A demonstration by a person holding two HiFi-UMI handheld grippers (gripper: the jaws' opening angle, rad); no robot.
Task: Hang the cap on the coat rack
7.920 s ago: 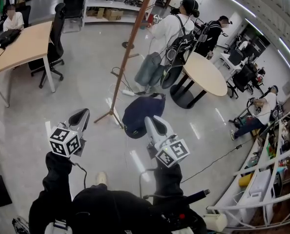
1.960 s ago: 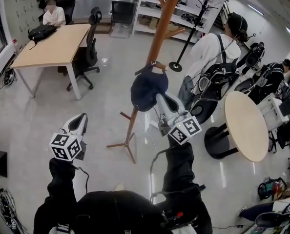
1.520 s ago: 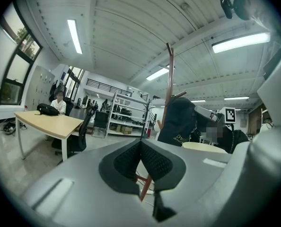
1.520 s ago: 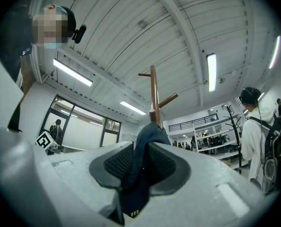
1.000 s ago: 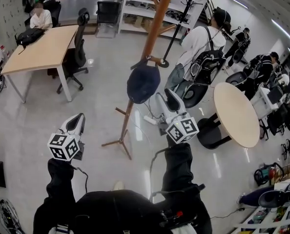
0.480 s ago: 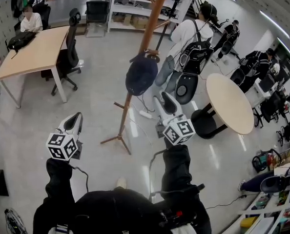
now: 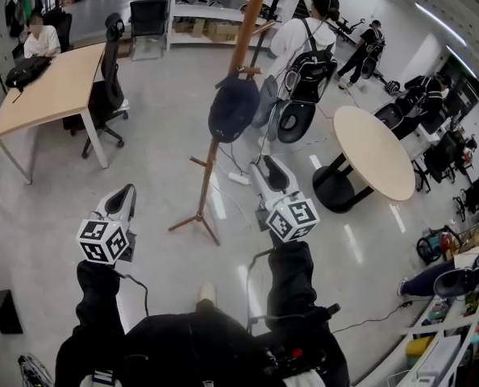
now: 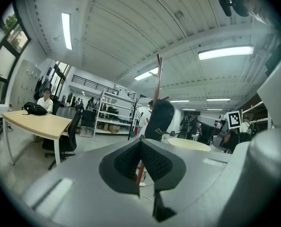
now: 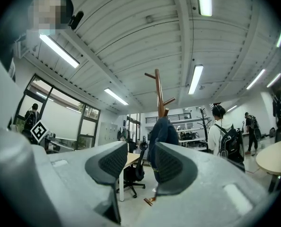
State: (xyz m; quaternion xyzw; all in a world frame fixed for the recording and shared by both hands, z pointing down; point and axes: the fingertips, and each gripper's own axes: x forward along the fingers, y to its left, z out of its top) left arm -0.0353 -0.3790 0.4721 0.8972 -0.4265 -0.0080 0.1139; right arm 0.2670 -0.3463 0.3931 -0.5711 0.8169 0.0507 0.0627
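Observation:
A dark navy cap (image 7: 232,109) hangs from a peg of the tall wooden coat rack (image 7: 238,55), free of both grippers. It shows as the cap (image 9: 162,136) beyond the right jaws and as the cap (image 8: 159,121) past the left jaws. My right gripper (image 7: 269,173) is open and empty, below and right of the cap, a clear gap away. My left gripper (image 7: 122,202) hangs low at the left, jaws closed together with nothing between them. The rack's splayed feet (image 7: 194,221) stand on the floor between the grippers.
A person with a backpack (image 7: 298,51) stands right behind the rack. A round table (image 7: 372,151) is at the right, a long desk (image 7: 46,87) with an office chair (image 7: 108,91) at the left, a seated person (image 7: 38,39) beyond. Shelves (image 7: 199,10) line the back.
The right gripper lifted the cap from the floor up to the rack, let it go on the peg, and has since drawn back and down, open. The left gripper stayed put.

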